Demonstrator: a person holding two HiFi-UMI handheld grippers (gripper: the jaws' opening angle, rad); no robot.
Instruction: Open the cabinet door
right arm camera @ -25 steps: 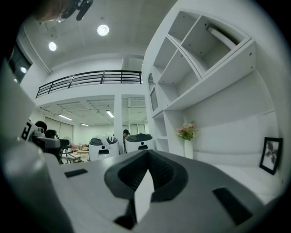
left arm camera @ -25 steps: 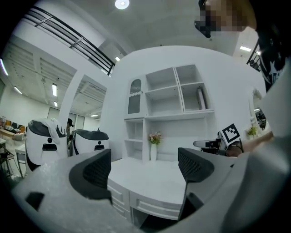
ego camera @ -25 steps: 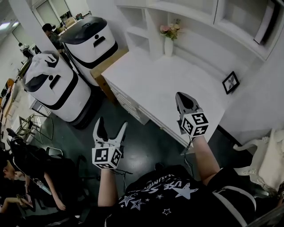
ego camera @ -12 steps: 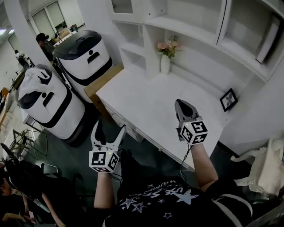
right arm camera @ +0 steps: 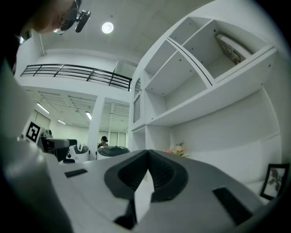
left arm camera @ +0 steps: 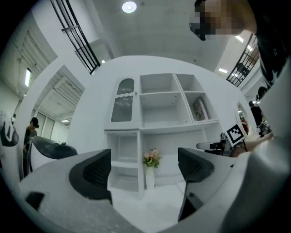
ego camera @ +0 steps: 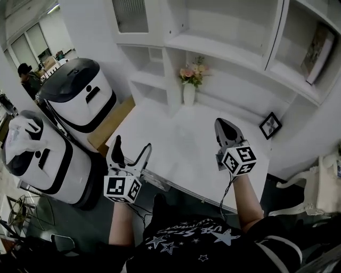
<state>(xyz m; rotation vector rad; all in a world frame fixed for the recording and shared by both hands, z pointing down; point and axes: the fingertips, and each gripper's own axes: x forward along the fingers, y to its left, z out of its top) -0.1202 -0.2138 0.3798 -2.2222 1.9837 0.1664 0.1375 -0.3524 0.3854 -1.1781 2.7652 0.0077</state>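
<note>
The cabinet door (ego camera: 130, 14), white with a ribbed glass pane, stands shut at the top left of the white shelf unit; it also shows in the left gripper view (left arm camera: 122, 100) and edge-on in the right gripper view (right arm camera: 136, 103). My left gripper (ego camera: 132, 145) hangs open at the desk's near left edge, far below the door, with nothing between its fingers (left arm camera: 93, 173). My right gripper (ego camera: 222, 123) is shut and empty over the middle of the desk, its closed tips (right arm camera: 146, 170) aimed along the shelves.
A white desk (ego camera: 176, 154) runs below the shelves, with a vase of pink flowers (ego camera: 189, 88) and a small picture frame (ego camera: 270, 126) at its back. Two white-and-black round machines (ego camera: 80, 93) (ego camera: 34, 154) stand left. A pale chair (ego camera: 319, 184) sits right. A person (ego camera: 26, 74) stands far left.
The head view has tilted up, so more of the shelves and the cabinet door show. Both grippers have moved forward over the desk; their jaws are unchanged.
</note>
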